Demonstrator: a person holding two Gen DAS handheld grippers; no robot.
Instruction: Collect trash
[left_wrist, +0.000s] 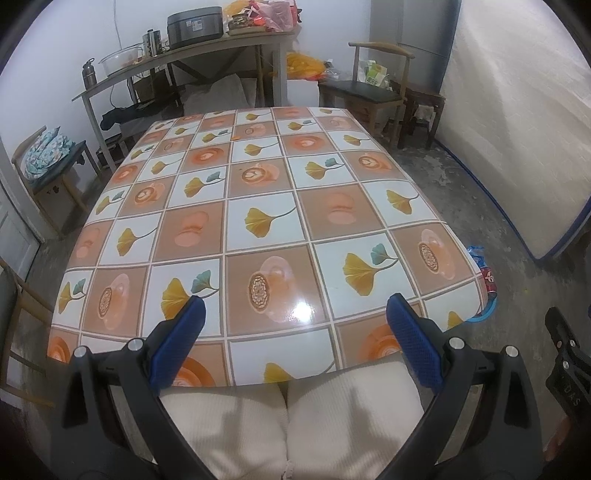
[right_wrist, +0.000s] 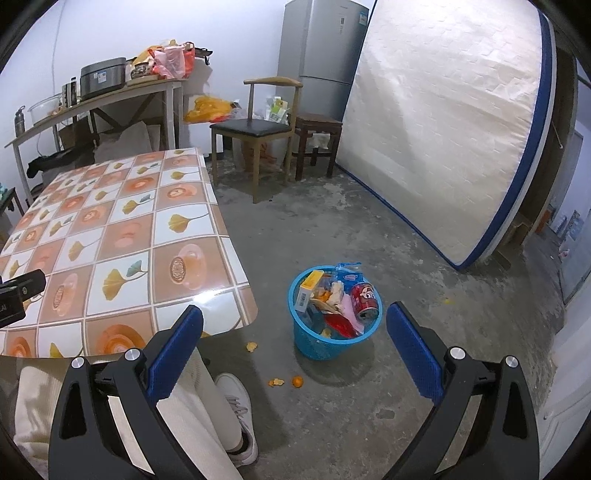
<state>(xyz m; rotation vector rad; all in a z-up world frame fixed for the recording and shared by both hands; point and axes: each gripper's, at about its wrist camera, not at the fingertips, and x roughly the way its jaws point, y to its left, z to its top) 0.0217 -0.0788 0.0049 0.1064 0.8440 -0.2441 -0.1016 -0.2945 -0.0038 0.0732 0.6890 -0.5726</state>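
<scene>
**Both grippers open, trash sitting in the blue basket on the floor**

The left gripper (left_wrist: 295, 314) is hovering over the near edge of the tabletop (left_wrist: 258, 192), its blue-padded fingers (left_wrist: 181, 339) spread wide apart and gripping nothing. The tiled cloth with ginkgo leaves and orange cups is showing a bright glare spot between the fingers. A tiny orange scrap (left_wrist: 235, 137) is lying far across the tabletop near the far end. Below the gripper, the person's lap in cream trousers (left_wrist: 288, 417) is filling the bottom of the view.

The right gripper (right_wrist: 294, 321) is pointing toward the concrete floor (right_wrist: 369, 229) to the right of the tabletop, and its fingers (right_wrist: 413, 350) are likewise standing wide apart with nothing between them. The blue basket (right_wrist: 325, 345) is standing on the floor just beside the tabletop's near right corner, and it is holding the collected trash: a red can (right_wrist: 365, 295) lying tilted at the rim, a yellow and white carton (right_wrist: 307, 290), a blue snack wrapper (right_wrist: 349, 275), and crumpled paper and peel in the middle.

Bits of orange peel (right_wrist: 252, 346) are lying on the floor outside the basket, with two more pieces (right_wrist: 286, 382) near the person's white shoe (right_wrist: 236, 410).
</scene>
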